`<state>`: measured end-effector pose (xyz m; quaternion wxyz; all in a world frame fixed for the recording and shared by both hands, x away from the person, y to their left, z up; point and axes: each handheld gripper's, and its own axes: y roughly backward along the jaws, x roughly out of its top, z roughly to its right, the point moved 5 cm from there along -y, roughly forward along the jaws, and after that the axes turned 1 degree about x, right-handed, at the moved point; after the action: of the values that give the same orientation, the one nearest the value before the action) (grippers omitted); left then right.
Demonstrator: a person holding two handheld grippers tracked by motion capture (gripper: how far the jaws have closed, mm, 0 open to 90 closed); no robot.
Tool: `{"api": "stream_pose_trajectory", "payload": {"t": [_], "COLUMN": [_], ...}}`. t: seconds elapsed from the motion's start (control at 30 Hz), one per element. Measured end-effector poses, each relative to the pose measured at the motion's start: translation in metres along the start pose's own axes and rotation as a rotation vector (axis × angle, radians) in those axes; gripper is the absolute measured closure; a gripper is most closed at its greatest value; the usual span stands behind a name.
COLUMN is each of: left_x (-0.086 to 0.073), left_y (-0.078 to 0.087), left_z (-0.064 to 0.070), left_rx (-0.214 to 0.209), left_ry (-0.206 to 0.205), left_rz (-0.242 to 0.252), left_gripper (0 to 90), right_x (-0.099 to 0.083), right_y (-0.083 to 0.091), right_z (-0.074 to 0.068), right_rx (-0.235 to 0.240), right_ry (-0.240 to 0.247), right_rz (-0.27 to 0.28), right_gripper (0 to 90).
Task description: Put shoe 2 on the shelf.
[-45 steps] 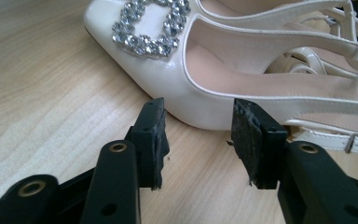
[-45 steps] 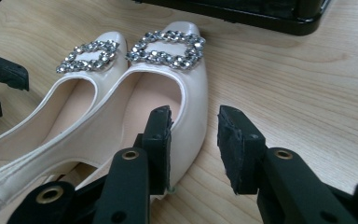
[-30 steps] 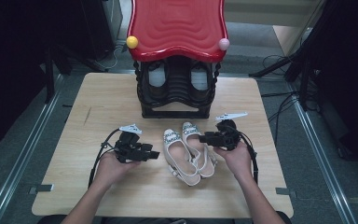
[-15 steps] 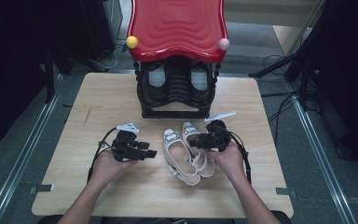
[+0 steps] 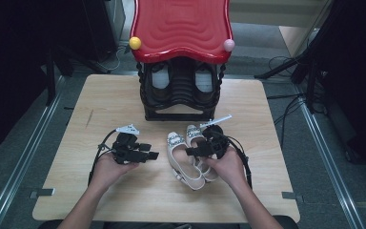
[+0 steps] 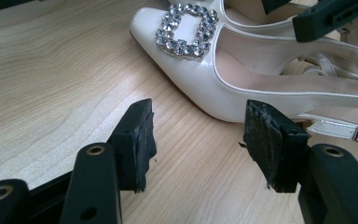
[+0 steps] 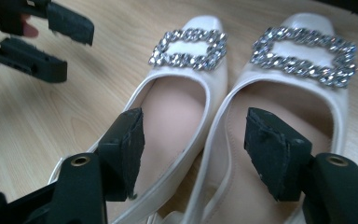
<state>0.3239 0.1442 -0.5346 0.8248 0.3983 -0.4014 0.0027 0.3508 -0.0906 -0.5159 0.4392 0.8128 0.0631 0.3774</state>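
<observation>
The table (image 5: 124,200) is pale wood with a plain grain, its near edge at the person's side, where both forearms come in. Grey floor runs round it, with metal rails along both sides and cables trailing on the right; the room beyond is dark.

Near the table's middle lie two white shoes (image 5: 188,157), side by side and touching, toes pointing away from the person, each with a sparkling buckle (image 7: 189,49) on the toe.

The left gripper (image 5: 147,155) is held low over the wood just left of the shoes, pointing right toward them. Its jaws stand wide apart and hold nothing; in the left gripper view the side of the nearer shoe lies just past them, untouched.

The right gripper (image 5: 193,151) hangs over the shoes, pointing left. Its jaws are also wide apart and empty; in the right gripper view one jaw is over the left shoe's opening and the other over the right shoe's, and whether they touch I cannot tell.

Farther back stands a black rack (image 5: 178,102) with a red wavy top (image 5: 181,26) and dark shoes (image 5: 159,78) inside.
</observation>
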Motion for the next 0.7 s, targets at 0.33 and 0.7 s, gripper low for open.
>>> {"api": "stream_pose_trajectory", "payload": {"t": [0.33, 0.7], "left_x": [0.003, 0.006], "left_y": [0.002, 0.004], "left_z": [-0.002, -0.006], "left_rx": [0.009, 0.021], "left_ry": [-0.005, -0.007], "left_rz": [0.003, 0.010], "left_gripper": [43.4, 43.5], "right_x": [-0.009, -0.011], "right_y": [-0.006, -0.017], "right_z": [-0.006, -0.011], "right_rx": [-0.040, -0.161], "right_ry": [-0.001, 0.068], "right_rz": [-0.095, -0.208], "right_gripper": [55.2, 67.0]}}
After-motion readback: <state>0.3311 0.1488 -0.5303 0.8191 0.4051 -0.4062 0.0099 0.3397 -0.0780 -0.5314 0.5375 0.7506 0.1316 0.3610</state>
